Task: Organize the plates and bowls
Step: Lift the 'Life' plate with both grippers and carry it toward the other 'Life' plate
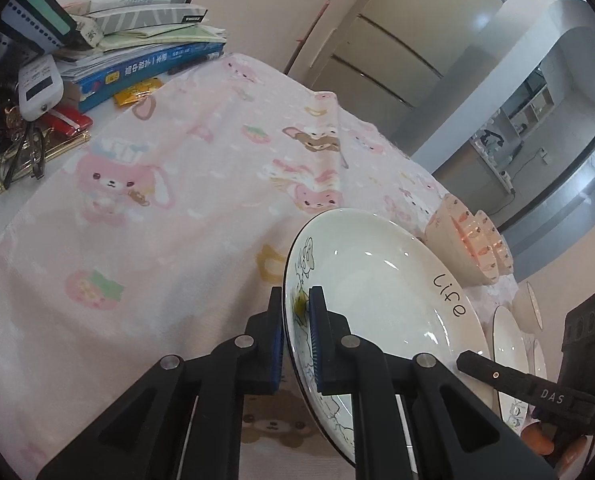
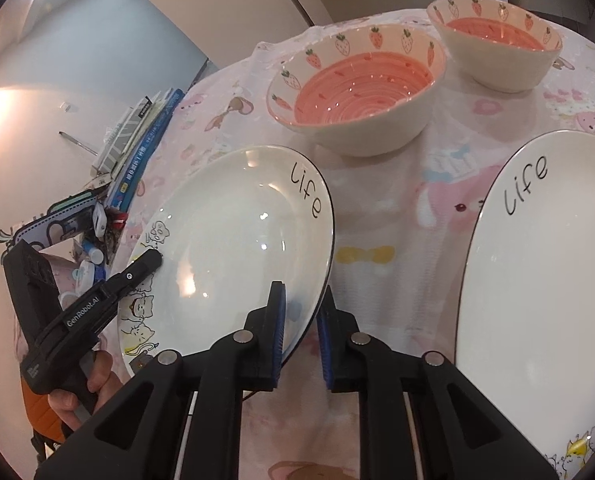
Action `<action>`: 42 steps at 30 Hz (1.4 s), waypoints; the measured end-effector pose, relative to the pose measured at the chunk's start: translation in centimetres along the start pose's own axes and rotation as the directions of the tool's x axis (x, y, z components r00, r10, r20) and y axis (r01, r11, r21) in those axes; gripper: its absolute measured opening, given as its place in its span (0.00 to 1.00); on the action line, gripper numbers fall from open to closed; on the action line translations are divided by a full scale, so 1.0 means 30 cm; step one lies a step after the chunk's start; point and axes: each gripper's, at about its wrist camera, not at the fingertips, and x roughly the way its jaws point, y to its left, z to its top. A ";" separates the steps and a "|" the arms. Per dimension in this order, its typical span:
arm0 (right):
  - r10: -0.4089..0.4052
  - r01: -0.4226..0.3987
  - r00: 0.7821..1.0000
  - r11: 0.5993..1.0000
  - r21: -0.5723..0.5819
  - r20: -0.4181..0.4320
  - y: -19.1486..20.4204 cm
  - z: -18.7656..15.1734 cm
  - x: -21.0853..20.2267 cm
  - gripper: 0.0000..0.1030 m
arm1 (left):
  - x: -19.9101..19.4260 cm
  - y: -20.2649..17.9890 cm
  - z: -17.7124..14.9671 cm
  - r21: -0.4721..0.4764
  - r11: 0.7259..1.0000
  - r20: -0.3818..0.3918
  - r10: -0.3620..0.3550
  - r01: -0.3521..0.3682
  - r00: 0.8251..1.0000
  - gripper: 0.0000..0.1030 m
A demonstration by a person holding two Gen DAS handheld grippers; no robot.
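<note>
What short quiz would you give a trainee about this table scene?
1. True or false: the left gripper and the right gripper both clamp the same plate.
2. How many strawberry bowls stand on the tablecloth?
3. The word on the second plate reads: A) love, B) life, C) home.

Key: 1 true; 2 two; 3 B.

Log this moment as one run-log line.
left gripper: shut on plate rim | right gripper: shut on opposite rim | second plate, two bowls: on table
</note>
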 end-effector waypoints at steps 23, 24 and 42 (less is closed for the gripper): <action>0.015 -0.013 0.995 1.000 -0.016 0.102 -0.034 -0.025 -0.298 0.13 | -0.222 -0.226 -0.064 0.081 0.990 0.031 -0.121 0.119 0.992 0.14; 0.013 -0.011 0.994 1.000 -0.018 0.106 -0.044 -0.029 -0.320 0.13 | -0.227 -0.244 -0.069 0.083 0.988 0.030 -0.130 0.127 0.991 0.14; -0.099 0.078 0.966 0.992 0.095 0.239 -0.375 -0.079 -0.625 0.13 | -0.121 -0.689 -0.219 0.220 0.947 -0.057 -0.227 0.234 0.972 0.14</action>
